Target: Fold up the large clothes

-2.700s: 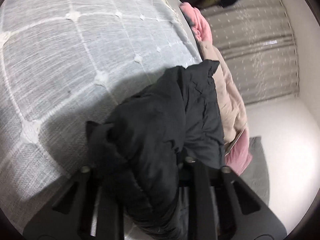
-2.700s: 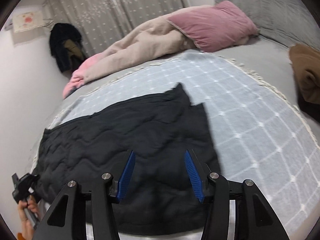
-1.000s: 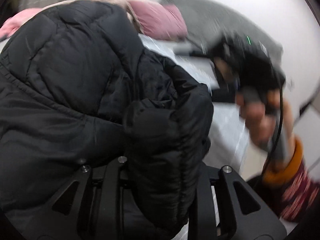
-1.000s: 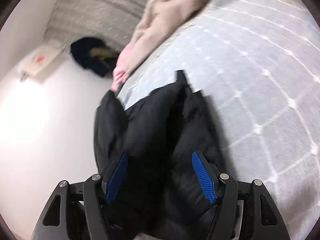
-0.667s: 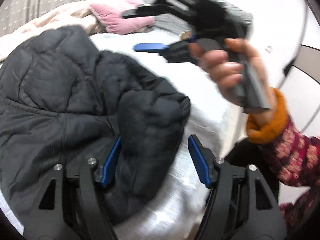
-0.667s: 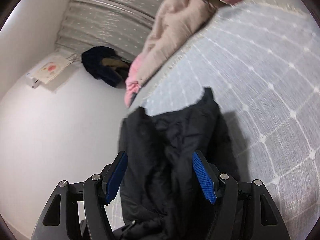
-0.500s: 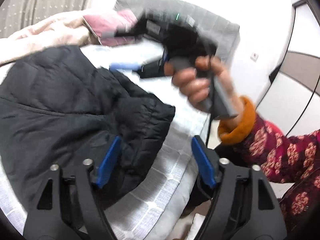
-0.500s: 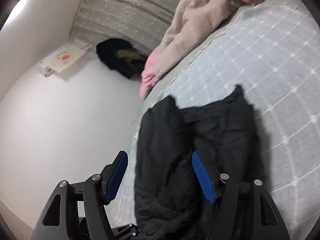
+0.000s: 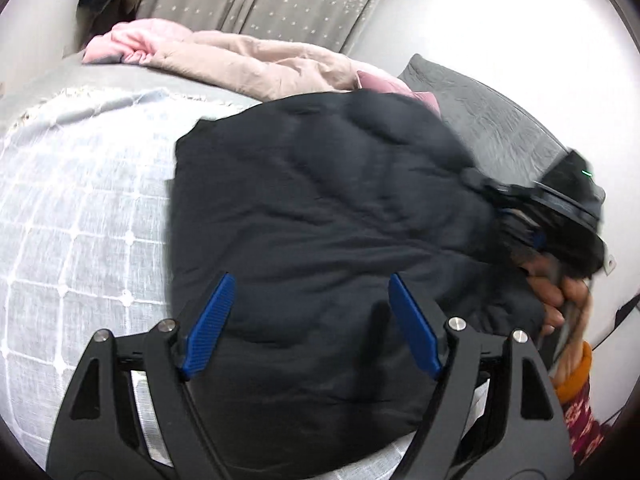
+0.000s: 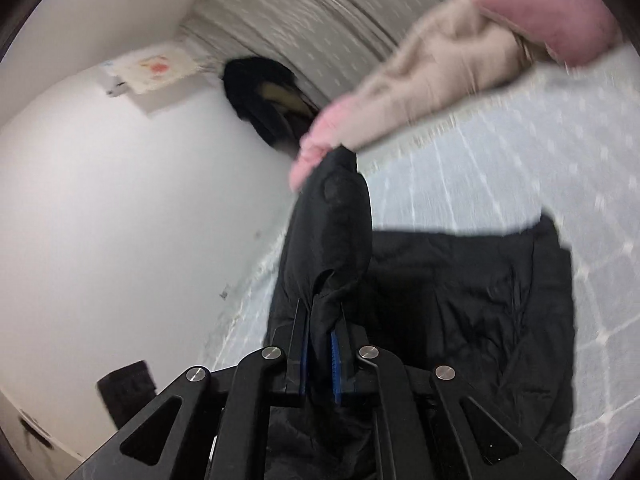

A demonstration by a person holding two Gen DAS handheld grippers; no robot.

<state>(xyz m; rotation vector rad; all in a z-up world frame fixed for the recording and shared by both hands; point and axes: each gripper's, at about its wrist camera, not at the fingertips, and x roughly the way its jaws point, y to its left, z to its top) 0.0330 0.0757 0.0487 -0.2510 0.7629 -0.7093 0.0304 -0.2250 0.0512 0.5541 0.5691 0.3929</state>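
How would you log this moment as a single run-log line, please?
left gripper: open, over black jacket | right gripper: just closed on jacket sleeve | jacket lies on checked bedspread

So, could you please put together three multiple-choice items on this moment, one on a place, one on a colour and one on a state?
1. Where does the black puffer jacket lie?
A. On the grey checked bedspread
B. On a bare floor
C. On a hanger

2. What colour are the left gripper's pads?
A. Red
B. Blue
C. White

3. How does the right gripper stand?
A. Wide open, nothing between its fingers
B. Out of sight
C. Shut on a fold of the jacket

Answers:
1. A: the left wrist view shows the jacket spread on the bedspread, with a beige and pink quilt bunched behind it.
2. B: both pads are bright blue, set wide apart above the jacket.
3. C: its jaws have just been closing, and black fabric is now pinched between them.
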